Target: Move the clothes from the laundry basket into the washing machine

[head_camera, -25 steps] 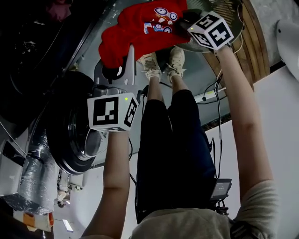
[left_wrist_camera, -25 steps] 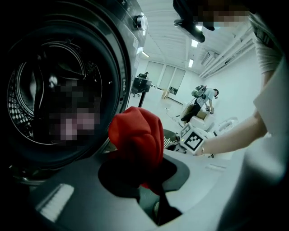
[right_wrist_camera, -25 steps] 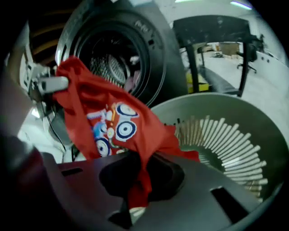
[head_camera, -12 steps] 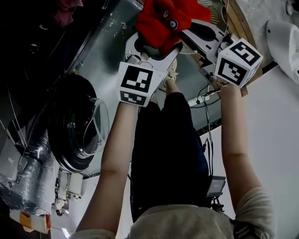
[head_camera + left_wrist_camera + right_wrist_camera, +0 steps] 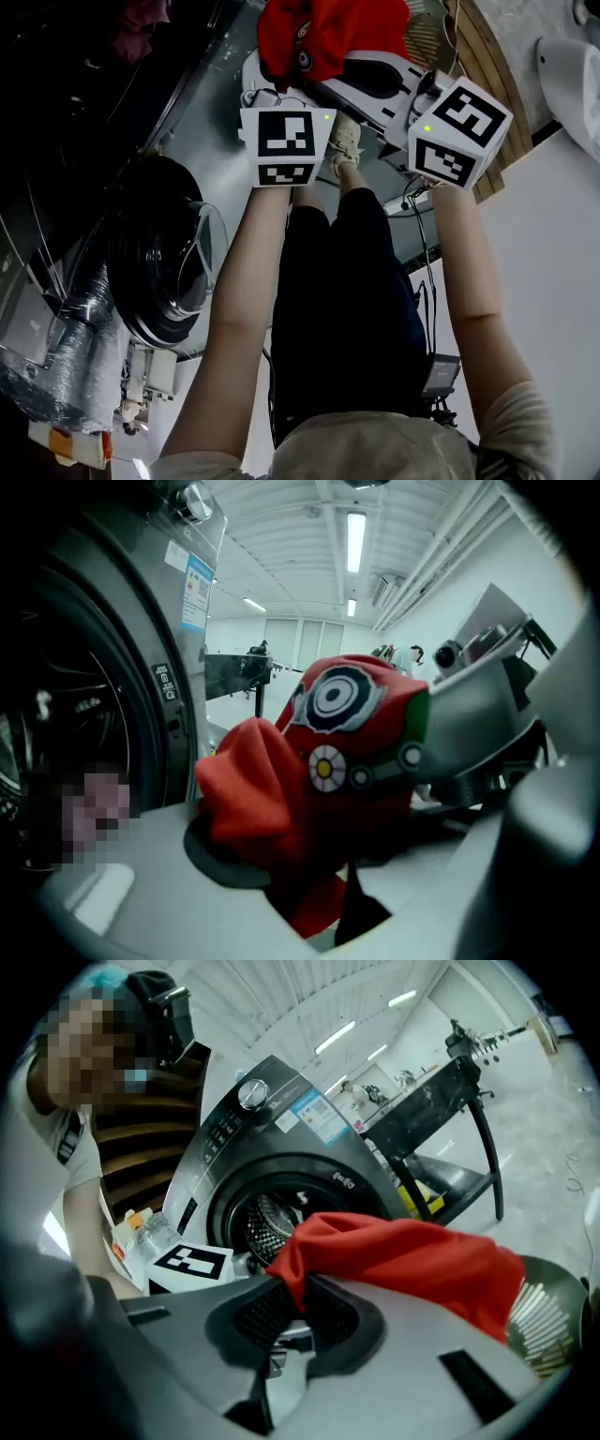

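Jaws of our right gripper pinch the red shirt tight — the jaws of our left gripper have just been closing, with the same shirt bunched between them. We hold it up in the air, near the open washing machine.

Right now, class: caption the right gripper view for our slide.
Right gripper pinching a red fabric garment before the dark grey washing machine.

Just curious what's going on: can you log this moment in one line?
right claw: shut on shirt | left claw: just closing, shirt between | washer: open
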The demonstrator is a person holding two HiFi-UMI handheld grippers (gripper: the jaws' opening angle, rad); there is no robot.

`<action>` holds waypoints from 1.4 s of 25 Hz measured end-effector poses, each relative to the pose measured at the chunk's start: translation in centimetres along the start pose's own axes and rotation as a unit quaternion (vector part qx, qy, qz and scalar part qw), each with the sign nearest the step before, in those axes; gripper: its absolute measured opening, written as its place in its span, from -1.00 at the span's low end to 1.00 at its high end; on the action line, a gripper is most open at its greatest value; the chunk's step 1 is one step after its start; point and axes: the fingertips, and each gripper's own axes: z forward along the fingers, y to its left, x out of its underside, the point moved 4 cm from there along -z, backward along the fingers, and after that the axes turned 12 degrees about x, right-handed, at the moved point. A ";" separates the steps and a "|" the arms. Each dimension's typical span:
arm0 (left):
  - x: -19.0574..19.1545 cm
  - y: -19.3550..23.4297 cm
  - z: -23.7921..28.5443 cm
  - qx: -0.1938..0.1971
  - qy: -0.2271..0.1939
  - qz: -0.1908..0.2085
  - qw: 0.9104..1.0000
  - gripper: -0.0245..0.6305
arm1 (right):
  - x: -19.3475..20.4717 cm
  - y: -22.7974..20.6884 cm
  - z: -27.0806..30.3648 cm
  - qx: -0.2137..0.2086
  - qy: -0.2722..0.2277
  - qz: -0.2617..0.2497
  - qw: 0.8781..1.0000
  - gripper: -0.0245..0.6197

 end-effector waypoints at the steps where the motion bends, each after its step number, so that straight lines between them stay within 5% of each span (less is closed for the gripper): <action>1: 0.2 0.4 -0.3 -0.014 0.001 0.000 1.000 -0.35 | 0.0 -0.1 0.4 0.007 -0.008 -0.010 1.000 -0.80; 9: 3.5 7.3 -8.1 -0.124 -0.008 -0.094 0.988 -0.40 | 3.8 0.9 2.5 -0.009 0.031 -0.025 0.999 -0.72; 15: 7.3 15.6 -12.3 -0.248 0.008 -0.172 0.953 -0.41 | 5.6 -1.3 2.6 0.010 0.046 -0.002 0.999 -0.72; 22: 7.6 23.0 -11.5 -0.343 -0.087 -0.208 0.912 -0.48 | 5.9 -3.4 2.3 0.031 0.041 0.008 0.999 -0.72; 24: 6.8 24.6 -10.7 -0.349 -0.093 -0.201 0.911 -0.49 | 6.2 -3.6 2.4 0.035 0.038 0.019 0.999 -0.72; 29: 3.2 26.6 -9.9 -0.341 -0.102 -0.135 0.925 -0.52 | 7.7 -2.8 3.1 0.025 0.051 0.035 0.998 -0.72; 33: 0.7 28.6 -10.5 -0.363 -0.125 -0.082 0.920 -0.52 | 8.6 -1.8 3.5 0.024 0.060 0.055 0.996 -0.72; 35: 1.3 29.6 -10.0 -0.361 -0.120 -0.086 0.921 -0.48 | 9.3 -1.2 3.5 0.025 0.063 0.066 0.996 -0.72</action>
